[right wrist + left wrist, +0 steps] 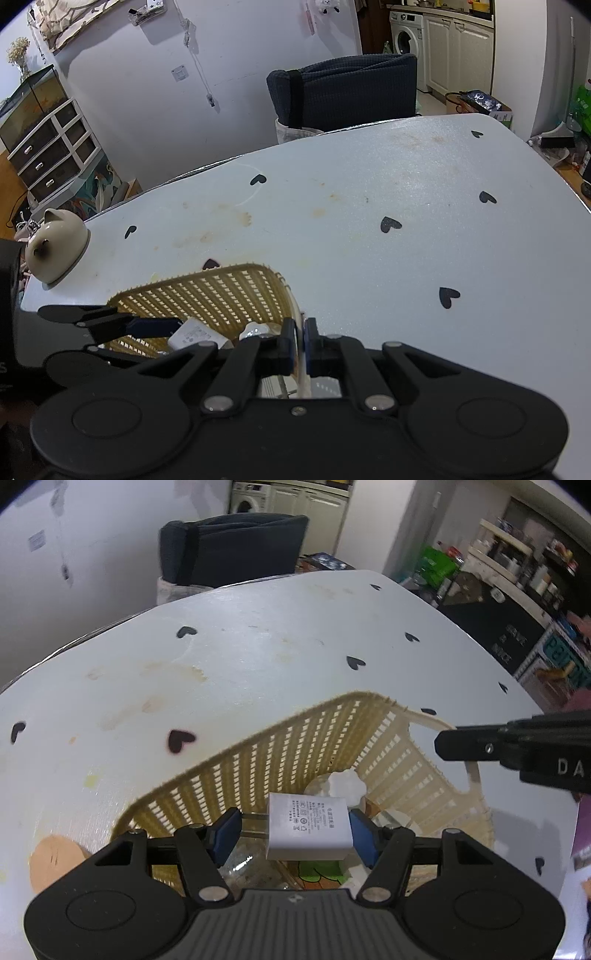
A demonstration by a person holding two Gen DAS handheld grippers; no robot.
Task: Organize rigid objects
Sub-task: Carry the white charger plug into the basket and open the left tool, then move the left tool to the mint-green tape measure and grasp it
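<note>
Directly above the open basket (332, 738), the left tool (293, 829) pinches a white plug-in charger (308, 827) between its blue pads (229, 832), the charger's metal prongs pointing toward the left pad and its printed face turned up to the camera. With its long side running across the tool from pad to pad, the charger hangs over the basket's interior, so the coming move looks like a straight drop or lowering into the basket rather than any sideways travel. Inside the basket lie a lumpy white object (345, 784), something clear and shiny, and a green-printed item (319, 871), none sharp enough to name further. On the basket's far side, the right tool (300, 345) is pressed together on the pale handle (301, 365) at the rim, apparently steadying the basket. It rests on a white surface (369, 240) dotted with black hearts, and a cat-shaped ceramic piece (55, 245) sits well apart near the surface's left corner.
</note>
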